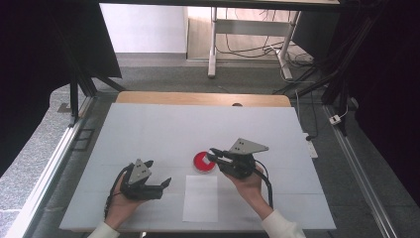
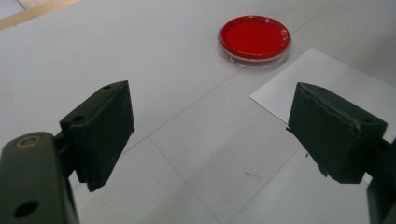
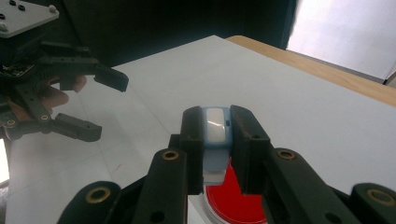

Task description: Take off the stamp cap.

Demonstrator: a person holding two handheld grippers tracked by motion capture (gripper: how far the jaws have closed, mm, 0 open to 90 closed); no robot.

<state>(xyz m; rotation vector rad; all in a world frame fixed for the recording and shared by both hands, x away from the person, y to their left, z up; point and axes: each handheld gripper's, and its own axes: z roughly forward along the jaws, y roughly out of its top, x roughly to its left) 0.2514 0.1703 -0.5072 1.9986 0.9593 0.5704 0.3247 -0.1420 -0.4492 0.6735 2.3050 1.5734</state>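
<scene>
Right gripper (image 3: 216, 140) has its jaws clenched on a small blue-white tool (image 3: 215, 128), held upright just over the near-right rim of the red dish (image 1: 202, 161); in the right gripper view the dish sits directly below the jaws. Dish rests on the surface (image 1: 148, 129), just beyond the white sheet (image 1: 200, 197). Left gripper (image 1: 157, 184), jaws released and empty, sits well left of the dish, pointing toward it. The right is far nearer for whatever happens at the dish.

black two-jaw left gripper (image 1: 161, 184), grey three-cornered plates; white sleeves (image 1: 284, 226)
</scene>
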